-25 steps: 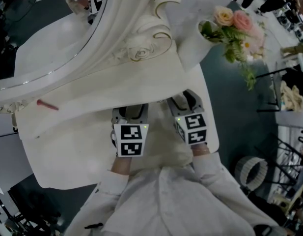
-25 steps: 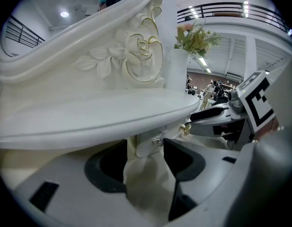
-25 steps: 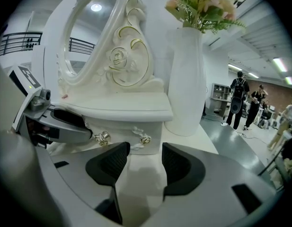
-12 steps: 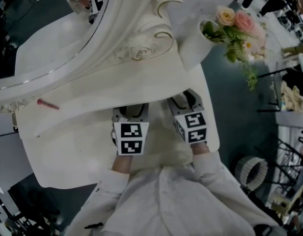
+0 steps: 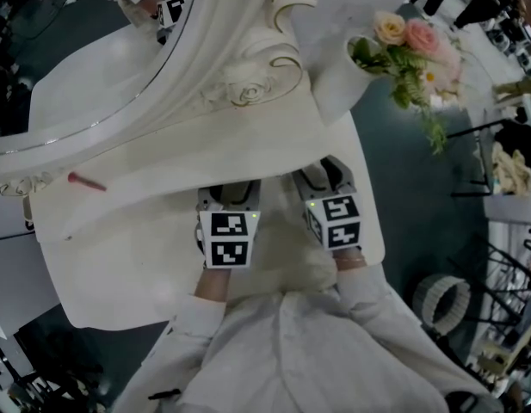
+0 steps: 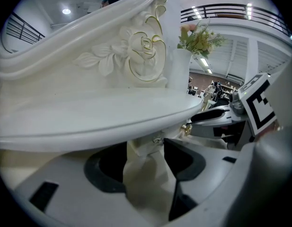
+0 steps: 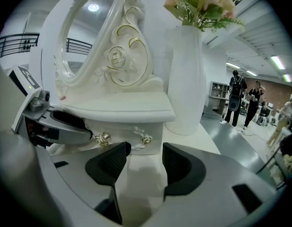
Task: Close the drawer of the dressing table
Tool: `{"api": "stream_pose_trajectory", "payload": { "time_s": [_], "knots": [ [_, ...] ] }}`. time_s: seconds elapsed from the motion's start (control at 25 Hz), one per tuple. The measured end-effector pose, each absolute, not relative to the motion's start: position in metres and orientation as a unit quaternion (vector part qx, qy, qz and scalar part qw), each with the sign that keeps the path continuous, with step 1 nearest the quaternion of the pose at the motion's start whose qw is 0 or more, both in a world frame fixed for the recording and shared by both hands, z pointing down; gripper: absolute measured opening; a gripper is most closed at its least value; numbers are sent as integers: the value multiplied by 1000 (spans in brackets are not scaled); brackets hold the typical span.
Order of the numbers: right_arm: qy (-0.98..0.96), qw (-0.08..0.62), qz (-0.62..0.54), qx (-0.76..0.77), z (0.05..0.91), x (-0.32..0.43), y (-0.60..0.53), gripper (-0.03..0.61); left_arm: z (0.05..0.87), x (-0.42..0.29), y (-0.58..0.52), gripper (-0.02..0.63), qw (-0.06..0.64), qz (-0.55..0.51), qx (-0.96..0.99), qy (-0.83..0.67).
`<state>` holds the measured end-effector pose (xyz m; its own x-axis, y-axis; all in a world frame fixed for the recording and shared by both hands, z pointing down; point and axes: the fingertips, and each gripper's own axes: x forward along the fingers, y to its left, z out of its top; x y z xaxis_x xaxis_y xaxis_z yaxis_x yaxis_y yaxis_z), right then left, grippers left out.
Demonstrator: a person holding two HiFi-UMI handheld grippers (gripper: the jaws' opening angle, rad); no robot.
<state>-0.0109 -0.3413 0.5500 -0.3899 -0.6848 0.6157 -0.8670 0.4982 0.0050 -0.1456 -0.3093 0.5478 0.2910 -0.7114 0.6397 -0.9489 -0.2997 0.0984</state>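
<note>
No legible text, label, brand, number or sign appears in any view; the only printed patterns are the black-and-white square markers (image 5: 227, 240) on the left gripper (image 5: 228, 194) and the right gripper (image 5: 323, 175); these carry no readable characters.

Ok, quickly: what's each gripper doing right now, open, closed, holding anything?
Left gripper: open, holding nothing, a drawer knob just at its tips.
Right gripper: open, empty, facing the drawer.
</note>
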Motion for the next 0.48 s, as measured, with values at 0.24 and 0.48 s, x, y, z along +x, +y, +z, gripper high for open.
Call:
{"api": "stream_pose_trajectory", "payload": {
  "time_s": [0.24, 0.48],
  "knots": [
    [-819, 270, 170, 476, 545, -7, -340, 213, 554, -148, -299, 228, 252, 274, 755, -540],
    [-833, 255, 180, 456, 541, -9, -332, 212, 546, -145, -293, 227, 253, 266, 753, -546]
  ]
}}
